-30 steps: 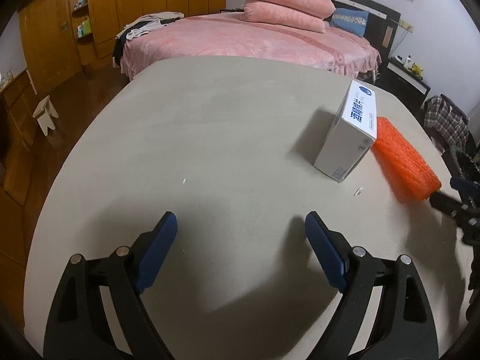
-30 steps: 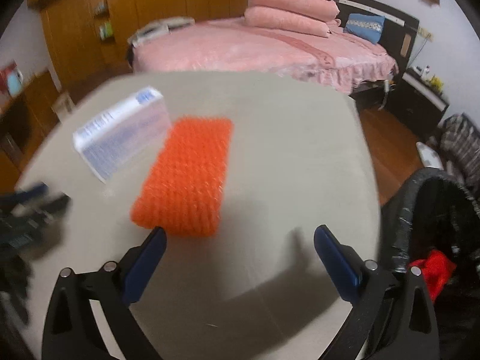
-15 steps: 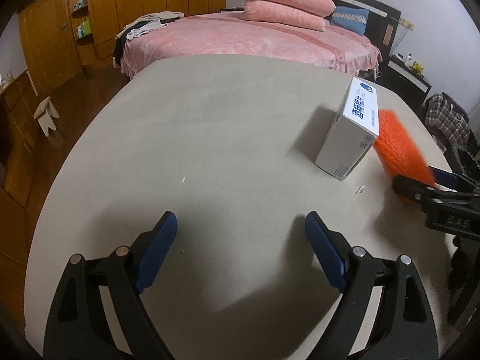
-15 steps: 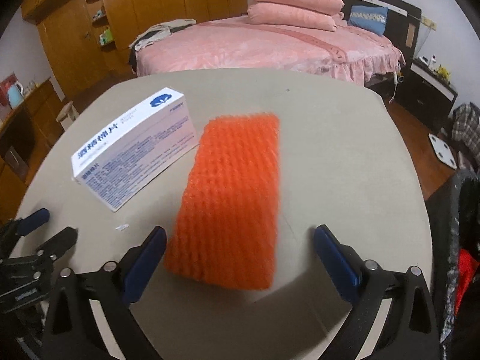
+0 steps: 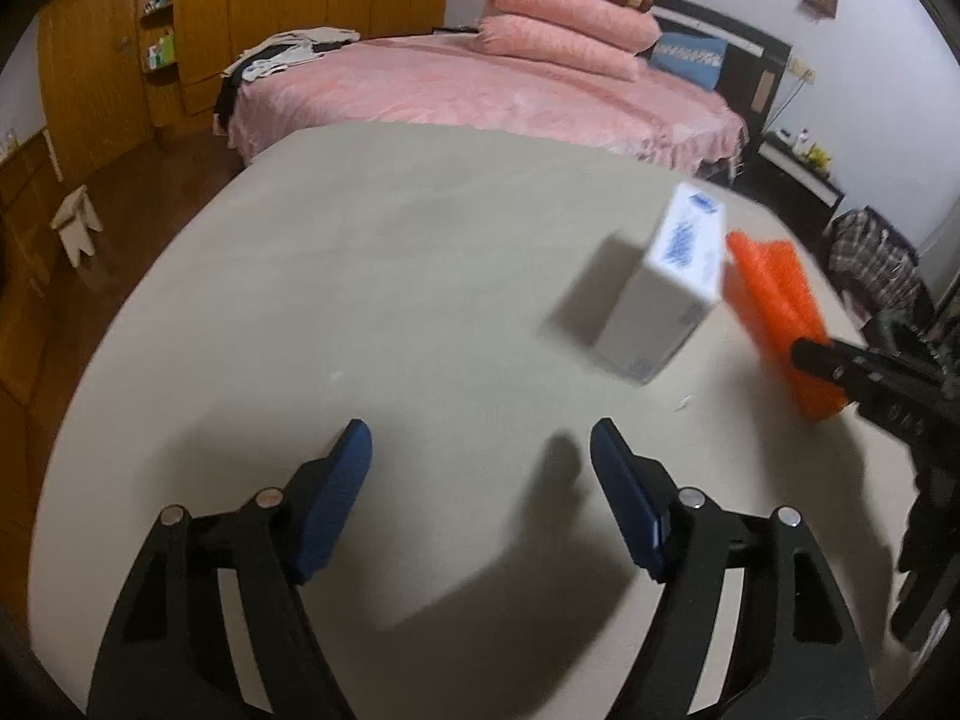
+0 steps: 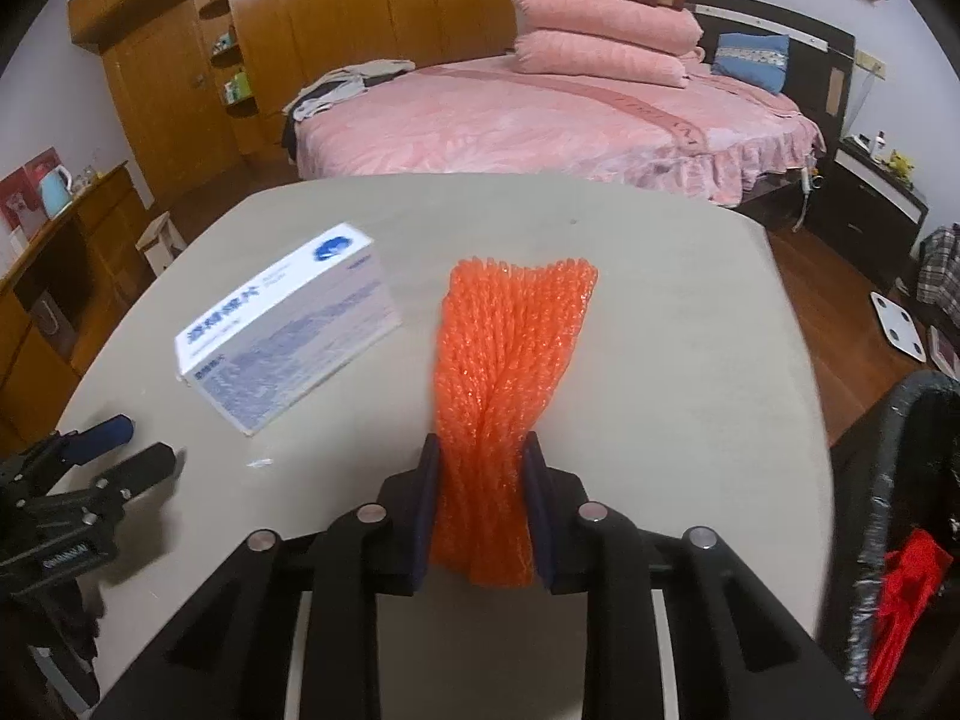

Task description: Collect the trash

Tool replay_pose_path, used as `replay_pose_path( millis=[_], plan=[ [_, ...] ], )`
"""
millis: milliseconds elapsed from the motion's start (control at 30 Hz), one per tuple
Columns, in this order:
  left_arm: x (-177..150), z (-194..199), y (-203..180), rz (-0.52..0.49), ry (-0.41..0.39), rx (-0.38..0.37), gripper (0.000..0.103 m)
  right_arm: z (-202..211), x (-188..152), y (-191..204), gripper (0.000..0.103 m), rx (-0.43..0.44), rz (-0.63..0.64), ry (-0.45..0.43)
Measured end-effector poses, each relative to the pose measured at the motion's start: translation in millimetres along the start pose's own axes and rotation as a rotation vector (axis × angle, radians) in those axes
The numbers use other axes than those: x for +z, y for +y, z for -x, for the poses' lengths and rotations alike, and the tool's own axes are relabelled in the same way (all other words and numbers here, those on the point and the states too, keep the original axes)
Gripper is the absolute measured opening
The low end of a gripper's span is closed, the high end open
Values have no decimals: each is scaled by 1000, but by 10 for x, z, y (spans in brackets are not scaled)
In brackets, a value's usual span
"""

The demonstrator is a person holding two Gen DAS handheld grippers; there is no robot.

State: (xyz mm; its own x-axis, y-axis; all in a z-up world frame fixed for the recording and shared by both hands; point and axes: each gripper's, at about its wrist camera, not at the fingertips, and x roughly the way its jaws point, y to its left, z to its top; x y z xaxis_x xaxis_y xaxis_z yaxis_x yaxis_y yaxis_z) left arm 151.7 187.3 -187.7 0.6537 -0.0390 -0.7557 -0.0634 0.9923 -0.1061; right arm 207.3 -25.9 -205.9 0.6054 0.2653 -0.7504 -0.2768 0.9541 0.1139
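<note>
Right hand-held gripper [image 6: 480, 501]: black frame with blue pads, jaws just closed in and clamped on the near end of the orange foam-net sleeve [image 6: 510, 372], squeezing it into a narrow waist between the pads.
Left hand-held gripper [image 5: 480, 486]: jaws apart with nothing between them, having just narrowed a little; it hung over bare beige tabletop [image 5: 360, 276], nearer the camera than the white cardboard box with blue print [image 5: 666, 294].
Orange foam-net sleeve: lay lengthways on the tabletop just to the right of the box, its far end fanned out flat, its near end pinched; in the left wrist view it appeared behind the box, with the right gripper's dark tip on its near end.
White cardboard box: stood on one long edge on the tabletop, the printed face turned up and towards the sleeve; blurred in the left wrist view.
White scrap [image 6: 261, 463]: a small fleck on the tabletop just in front of the box's near corner.
Black bin bag [image 6: 900, 480]: at the tabletop's right edge, well to the right of the box, with something red [image 6: 906, 588] inside.
Pink round bed [image 6: 540, 120]: beyond the tabletop, far behind the box, with stacked pink pillows [image 6: 606, 42].
</note>
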Motion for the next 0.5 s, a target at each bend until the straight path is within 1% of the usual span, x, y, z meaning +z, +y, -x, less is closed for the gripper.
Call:
replay_pose_path(
  millis=[133,267,433,467,500],
  plan=[
    [125,-68,-314,-58,-29,-39,73,19,13,-183,26,-20,-37,-2],
    [273,-243,-576,-124,-30,-23,74,33,14,-314,26,-26,-50,3],
    [461,-439,-657,-118,-16,-21,74,2,-25,-394,26,-23,-45,10],
    [488,-464,-664,-118,-14,-23,72,-13,-25,-402,26,-20,-47,9],
    [507,-486,-675,-116,-10,-29,63,-19,-33,-401,26,-20,-45,9]
  ],
)
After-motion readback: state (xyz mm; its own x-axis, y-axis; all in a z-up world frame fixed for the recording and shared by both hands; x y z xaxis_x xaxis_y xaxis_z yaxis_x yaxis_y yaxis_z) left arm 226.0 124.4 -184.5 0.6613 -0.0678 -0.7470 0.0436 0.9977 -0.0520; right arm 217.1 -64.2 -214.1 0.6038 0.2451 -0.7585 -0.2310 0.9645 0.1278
